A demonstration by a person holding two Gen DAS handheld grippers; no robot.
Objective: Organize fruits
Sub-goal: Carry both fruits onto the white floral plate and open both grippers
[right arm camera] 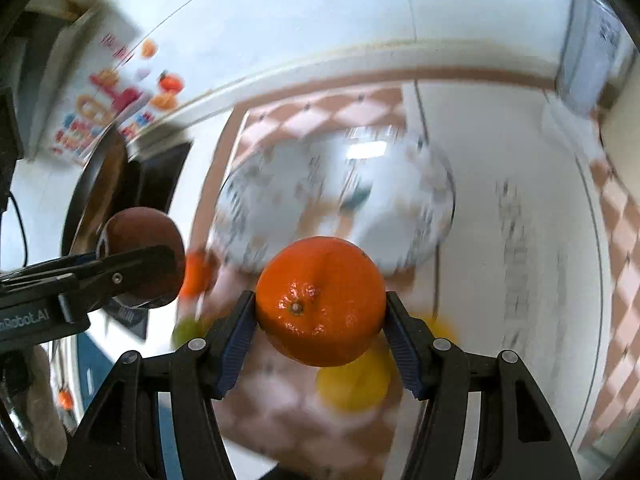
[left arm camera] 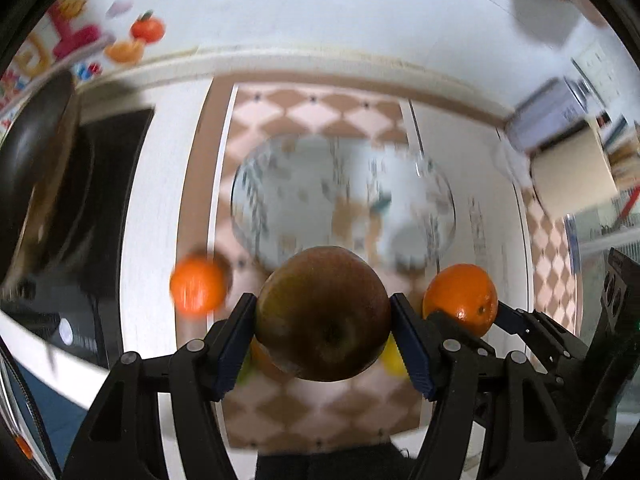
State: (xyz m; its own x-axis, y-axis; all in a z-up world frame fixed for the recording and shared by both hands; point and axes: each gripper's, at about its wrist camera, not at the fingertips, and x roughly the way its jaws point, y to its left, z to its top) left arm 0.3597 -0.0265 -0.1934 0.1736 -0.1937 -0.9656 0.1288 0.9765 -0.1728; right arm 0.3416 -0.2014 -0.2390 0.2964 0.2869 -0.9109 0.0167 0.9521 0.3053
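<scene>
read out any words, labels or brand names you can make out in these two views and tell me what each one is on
"nRobot.AI", cut off at the frame edge: on the body of the left tool, seen in the right wrist view.
Colourful poster on the wall: large letters and fruit pictures, too blurred to read.
Printed marks on the white surface beside the glass bowl: too blurred to read.
Nothing legible on the apple or the orange.

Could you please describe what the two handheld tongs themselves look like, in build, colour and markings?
Both the left tongs and the right tongs are black, angular linkages with round silver pivot pins, ending in dark blue ribbed pads. In the right wrist view, the left tongs' body shows white lettering ending "Robot.AI". No sleeves or cables on them are visible.
</scene>
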